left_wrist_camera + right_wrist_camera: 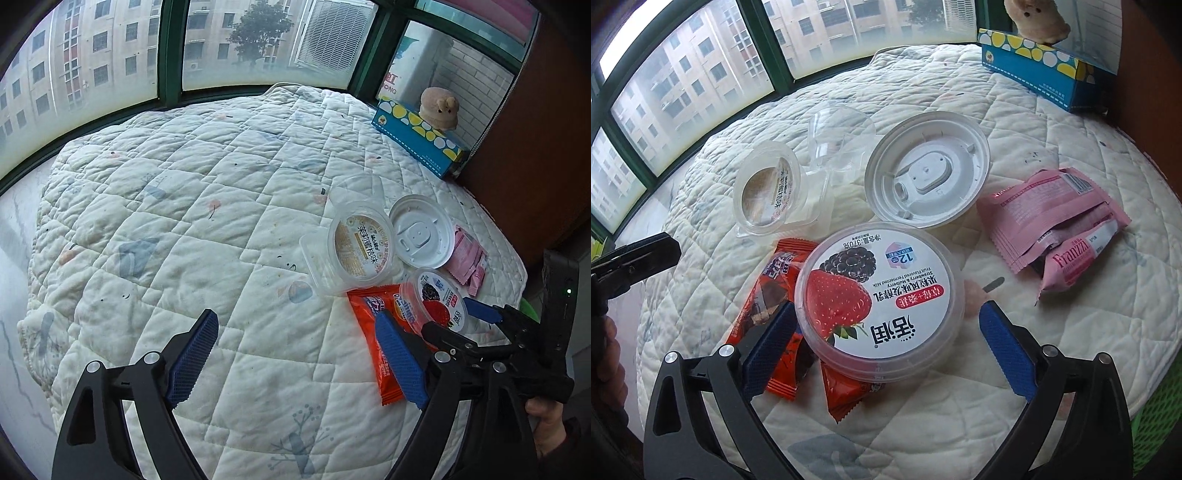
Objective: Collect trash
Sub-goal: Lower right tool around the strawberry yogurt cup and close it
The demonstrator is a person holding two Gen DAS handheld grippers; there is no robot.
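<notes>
Here the right gripper point(886, 325) straddles the yogurt tub point(875, 306) with wide fingers, red wrappers point(764, 295) under it, white lid point(923, 166) behind; left gripper point(295, 354) wide, empty

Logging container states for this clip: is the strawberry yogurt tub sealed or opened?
Cannot tell for sure. The strawberry yogurt tub lies with its printed top in place and flat, no peeled edge visible; its contents are hidden.

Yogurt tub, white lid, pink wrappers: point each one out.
Yogurt tub point(875, 295), right wrist view, on its printed top.
White lid point(927, 166), right wrist view, on its inner face.
Pink wrappers point(1049, 218), right wrist view, on the uppermost packet.
</notes>
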